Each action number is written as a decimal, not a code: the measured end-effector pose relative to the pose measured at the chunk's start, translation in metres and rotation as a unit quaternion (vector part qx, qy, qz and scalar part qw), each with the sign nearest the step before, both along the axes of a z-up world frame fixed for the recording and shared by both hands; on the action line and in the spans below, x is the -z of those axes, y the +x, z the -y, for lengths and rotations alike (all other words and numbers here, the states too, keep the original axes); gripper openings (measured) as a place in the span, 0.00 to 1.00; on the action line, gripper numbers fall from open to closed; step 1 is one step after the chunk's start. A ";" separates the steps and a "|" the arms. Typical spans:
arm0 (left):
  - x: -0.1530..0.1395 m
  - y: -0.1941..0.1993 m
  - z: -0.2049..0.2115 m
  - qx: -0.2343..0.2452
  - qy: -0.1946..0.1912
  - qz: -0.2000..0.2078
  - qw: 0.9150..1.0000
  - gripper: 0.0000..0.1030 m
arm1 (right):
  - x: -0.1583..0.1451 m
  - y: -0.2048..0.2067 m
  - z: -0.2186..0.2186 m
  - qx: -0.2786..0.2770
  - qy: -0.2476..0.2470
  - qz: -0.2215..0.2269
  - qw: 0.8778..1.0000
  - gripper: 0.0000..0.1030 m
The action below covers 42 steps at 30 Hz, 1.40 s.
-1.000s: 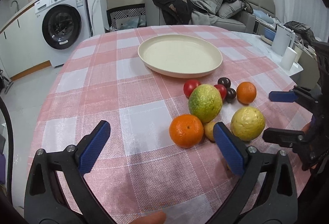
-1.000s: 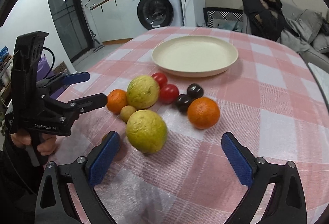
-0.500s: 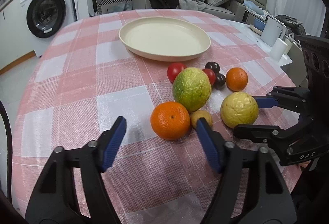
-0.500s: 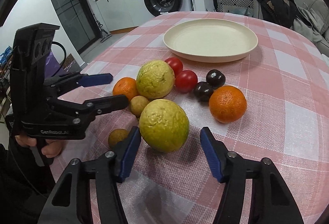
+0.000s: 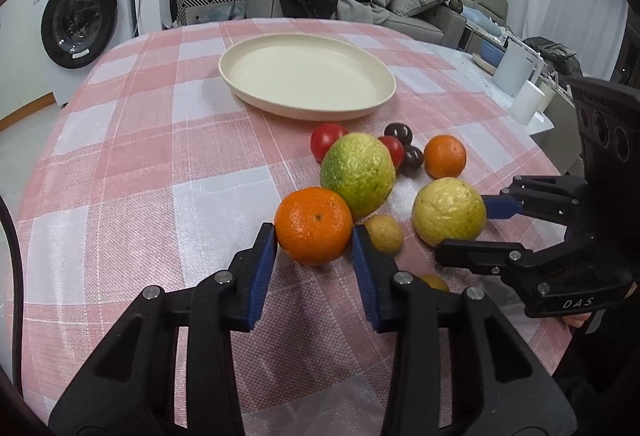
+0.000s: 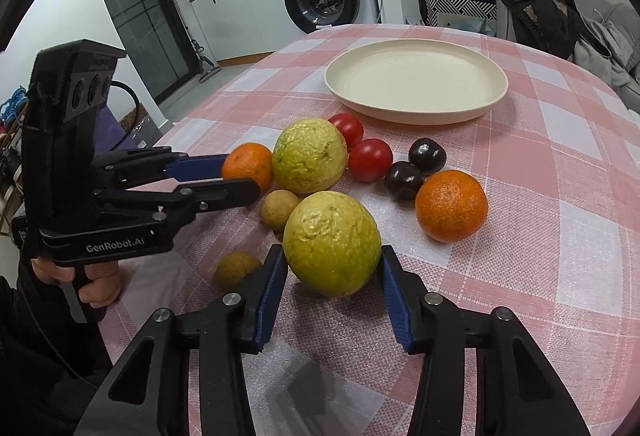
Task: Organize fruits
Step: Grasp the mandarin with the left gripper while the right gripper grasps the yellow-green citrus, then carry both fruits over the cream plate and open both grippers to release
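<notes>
Left wrist view: the left gripper [image 5: 314, 236], black with blue pads, has its jaws closing around a round orange mandarin [image 5: 314, 224] on the pink-and-white checked tablecloth [image 5: 132, 171]. Both pads touch the fruit's sides, so the opening is narrow, about the width of the mandarin. Just behind it lies a large green-yellow guava [image 5: 357, 173], and a small tan round fruit [image 5: 383, 234] sits just to its right. Far beyond, a shallow cream round plate [image 5: 308, 47] rests on the cloth with nothing in it.

Right wrist view: the right gripper [image 6: 332, 266] has its jaws closing on a large yellow-green guava [image 6: 332, 243] at the near edge of the table. Both blue pads [image 6: 269, 298] meet its sides. To its right, apart from it, lies a second orange mandarin [image 6: 451, 205]. Behind are two red tomatoes [image 6: 370, 159] and two dark purple plums [image 6: 404, 179], clustered near the plate. A small brownish fruit [image 6: 236, 270] sits just left of the gripper. A hand [image 6: 94, 282] grips the other tool's handle at far left.
</notes>
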State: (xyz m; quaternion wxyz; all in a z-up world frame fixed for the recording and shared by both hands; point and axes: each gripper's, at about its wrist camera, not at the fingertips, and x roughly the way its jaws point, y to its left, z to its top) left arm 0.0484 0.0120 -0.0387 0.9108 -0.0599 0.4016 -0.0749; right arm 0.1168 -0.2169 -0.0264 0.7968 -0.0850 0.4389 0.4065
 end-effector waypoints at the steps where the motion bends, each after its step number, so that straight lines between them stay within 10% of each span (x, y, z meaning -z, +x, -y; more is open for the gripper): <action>1: -0.002 -0.001 -0.001 -0.002 -0.001 0.004 1.000 0.34 | 0.000 0.000 0.001 0.002 0.000 0.002 1.000 0.46; 42: -0.047 0.085 -0.001 -0.032 0.001 0.066 0.997 0.34 | -0.045 0.073 0.002 0.093 0.054 0.066 0.992 0.45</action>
